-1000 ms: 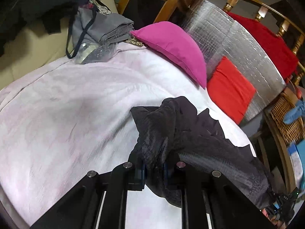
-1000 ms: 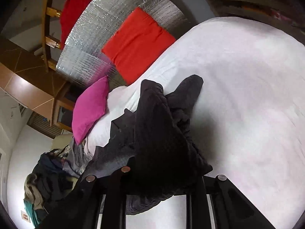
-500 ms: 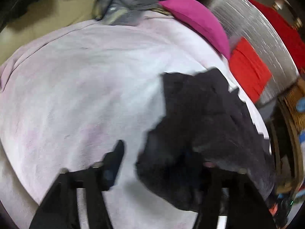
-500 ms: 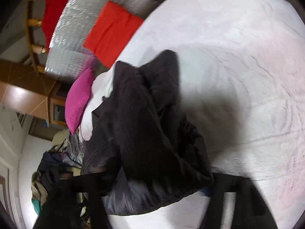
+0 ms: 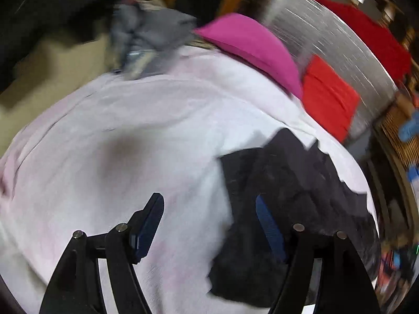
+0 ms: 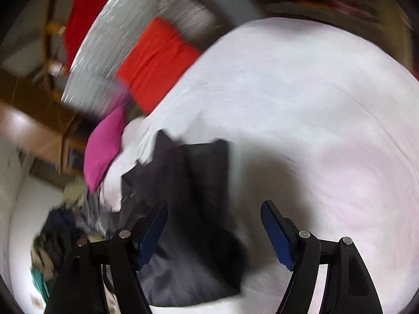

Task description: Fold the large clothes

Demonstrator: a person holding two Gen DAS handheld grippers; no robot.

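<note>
A dark quilted garment point(image 5: 285, 196) lies bunched on the pale pink bed sheet point(image 5: 117, 157). My left gripper point(image 5: 209, 206) is open and empty above the sheet, with the garment's left edge at its right finger. In the right wrist view the garment point(image 6: 193, 209) lies in a heap under and left of my right gripper point(image 6: 213, 213), which is open and empty. Both views are blurred by motion.
A magenta pillow point(image 5: 251, 49) and a red cushion point(image 5: 327, 96) lean on a silver foil panel point(image 5: 337, 49) at the bed's head. A grey folded pile point(image 5: 154, 36) sits at the far corner. A heap of clothes point(image 6: 60, 235) lies off the bed's edge.
Both grippers have opened and let go of the dark garment, which has dropped onto the sheet. Both grippers have drawn back from it.
</note>
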